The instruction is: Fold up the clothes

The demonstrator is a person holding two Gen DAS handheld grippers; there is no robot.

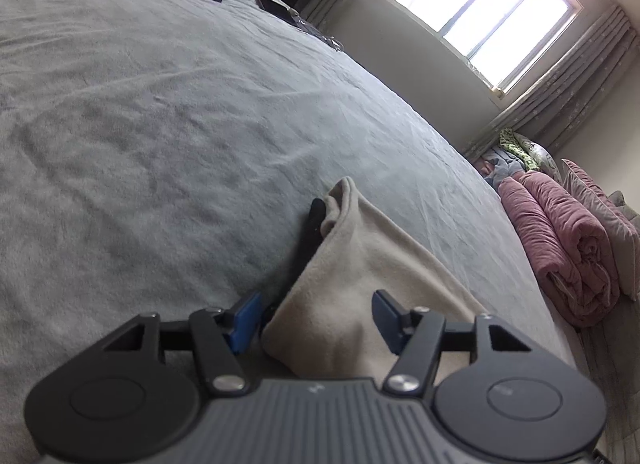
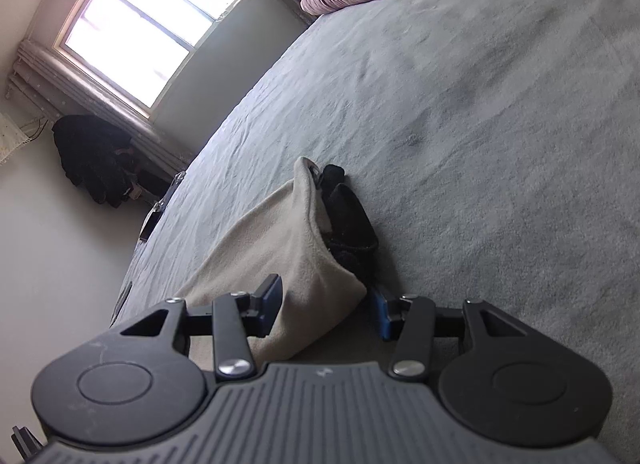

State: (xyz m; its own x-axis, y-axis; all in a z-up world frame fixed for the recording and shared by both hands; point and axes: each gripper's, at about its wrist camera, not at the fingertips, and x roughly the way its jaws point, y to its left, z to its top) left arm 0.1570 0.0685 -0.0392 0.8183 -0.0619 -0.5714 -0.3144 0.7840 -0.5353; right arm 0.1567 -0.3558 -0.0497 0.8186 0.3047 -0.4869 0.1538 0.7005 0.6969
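Note:
A beige fleece garment (image 1: 360,264) lies folded over on the grey bed (image 1: 160,124), and a black garment (image 1: 314,224) pokes out from under its fold. My left gripper (image 1: 316,318) stands open around the beige garment's near edge; a small gap shows at the left blue pad. In the right wrist view the same beige garment (image 2: 280,240) covers the black garment (image 2: 352,224). My right gripper (image 2: 326,306) has its blue pads against a bulging corner of the beige fold and is shut on it.
A rolled pink quilt (image 1: 560,248) and pillows sit at the bed's far end. Flat dark devices (image 1: 276,4) lie near the bed's far edge. Below the window (image 2: 148,24) hangs a heap of dark clothes (image 2: 96,160). Grey bed surface (image 2: 480,104) stretches beyond the garments.

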